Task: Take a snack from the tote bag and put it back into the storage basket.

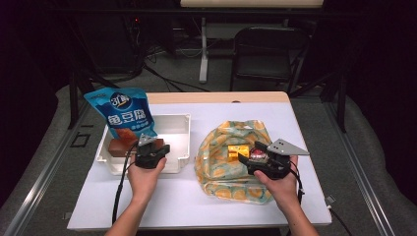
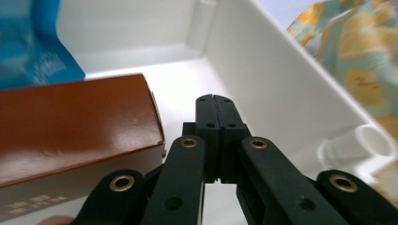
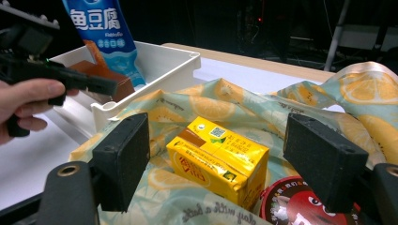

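The left hand-held gripper point(image 2: 217, 101) has its two black jaws pressed flat together with nothing between them; it points into the white rectangular plastic bin point(image 1: 179, 129), just beside the glossy brown cardboard box point(image 2: 75, 126) that lies on the bin's floor. A blue snack pouch printed with white characters point(image 1: 122, 112) stands upright at the bin's far left, behind the brown box. The right hand-held gripper point(image 3: 220, 164) has its jaws spread wide and holds nothing; between them, farther off, lies the small yellow drink carton point(image 3: 218, 157), resting on the crumpled fabric bag printed with orange slices point(image 1: 221, 182) spread on the white worktop point(image 1: 172, 201). A round red-lidded tin point(image 3: 295, 208) sits touching the carton, under the right-hand jaw
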